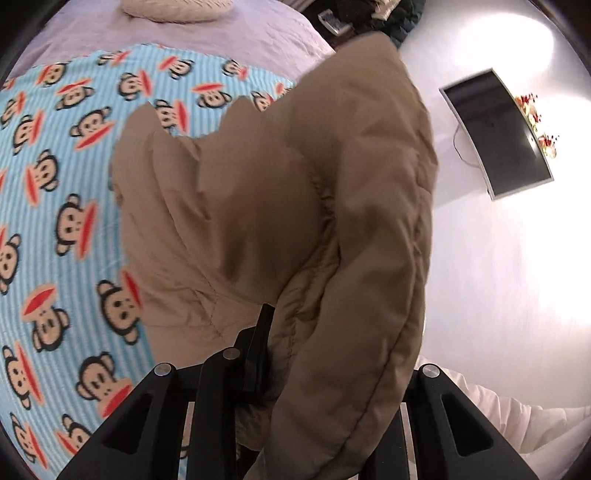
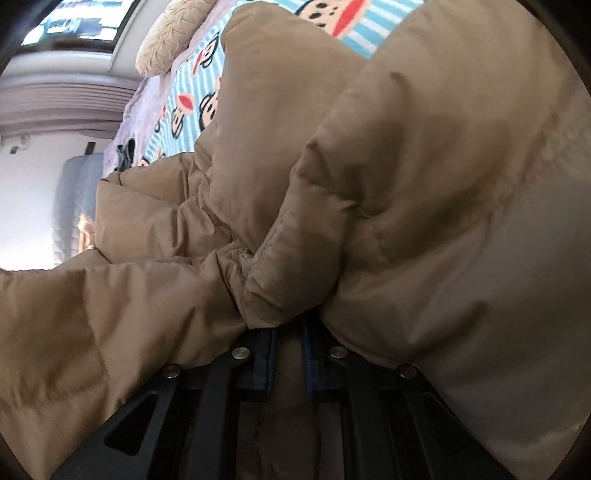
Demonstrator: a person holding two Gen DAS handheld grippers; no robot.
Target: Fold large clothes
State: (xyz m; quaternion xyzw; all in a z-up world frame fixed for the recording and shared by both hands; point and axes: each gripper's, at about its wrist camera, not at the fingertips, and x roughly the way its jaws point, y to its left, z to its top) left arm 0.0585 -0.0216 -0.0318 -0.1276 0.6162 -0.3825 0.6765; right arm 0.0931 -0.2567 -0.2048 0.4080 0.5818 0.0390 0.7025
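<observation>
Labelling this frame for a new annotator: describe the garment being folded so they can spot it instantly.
Start at the bed, covered by a blue striped blanket printed with cartoon monkey faces. On it lies a tan puffer jacket, with the left gripper and right gripper both shut on its fabric. It is the only plain, quilted, padded thing there.

In the left wrist view the puffer jacket [image 1: 280, 221] fills the centre, draped over the monkey-print blanket [image 1: 55, 184] at left. A pillow [image 1: 177, 9] lies at top, behind the blanket; a wall-mounted screen [image 1: 498, 129] sits upper right. In the right wrist view the jacket [image 2: 406, 184] covers the blanket [image 2: 184, 107].
</observation>
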